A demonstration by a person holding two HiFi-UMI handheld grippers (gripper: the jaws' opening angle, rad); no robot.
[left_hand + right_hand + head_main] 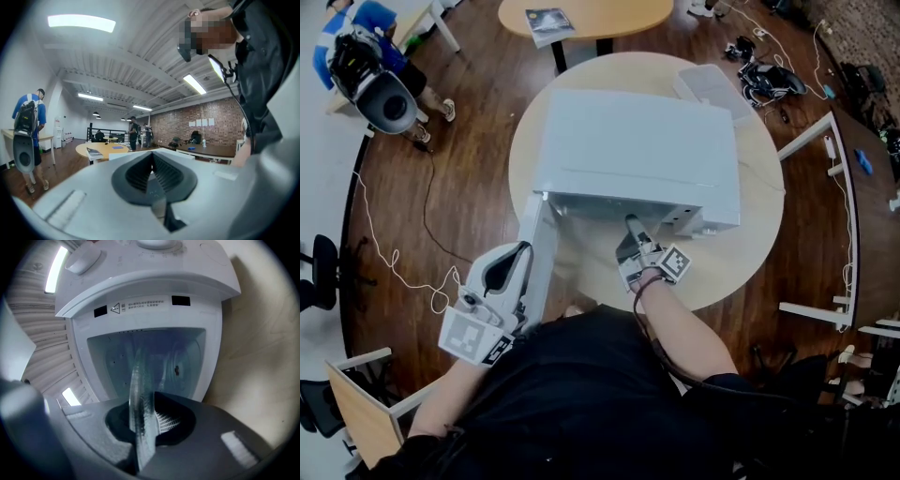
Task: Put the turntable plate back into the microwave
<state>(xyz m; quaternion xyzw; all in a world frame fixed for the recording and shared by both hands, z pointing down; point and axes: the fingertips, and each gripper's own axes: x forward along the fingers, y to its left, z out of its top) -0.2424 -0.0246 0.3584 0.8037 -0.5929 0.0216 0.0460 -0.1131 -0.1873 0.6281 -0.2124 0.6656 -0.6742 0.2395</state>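
Observation:
A white microwave (637,155) stands on a round light table (750,253), its door (539,267) swung open toward me at the left. My right gripper (630,225) is at the front opening, shut on the glass turntable plate (139,394). In the right gripper view the plate shows edge-on between the jaws, reaching toward the bluish cavity (187,357). In the head view the plate is hidden below the microwave's top. My left gripper (523,251) hangs beside the open door. Its jaws (152,176) meet with nothing between them.
A flat white box (712,89) lies on the table behind the microwave. A second table with a book (548,21) stands farther back. A person with a backpack (366,66) is at the far left. Cables run over the wooden floor; a desk (862,169) lines the right side.

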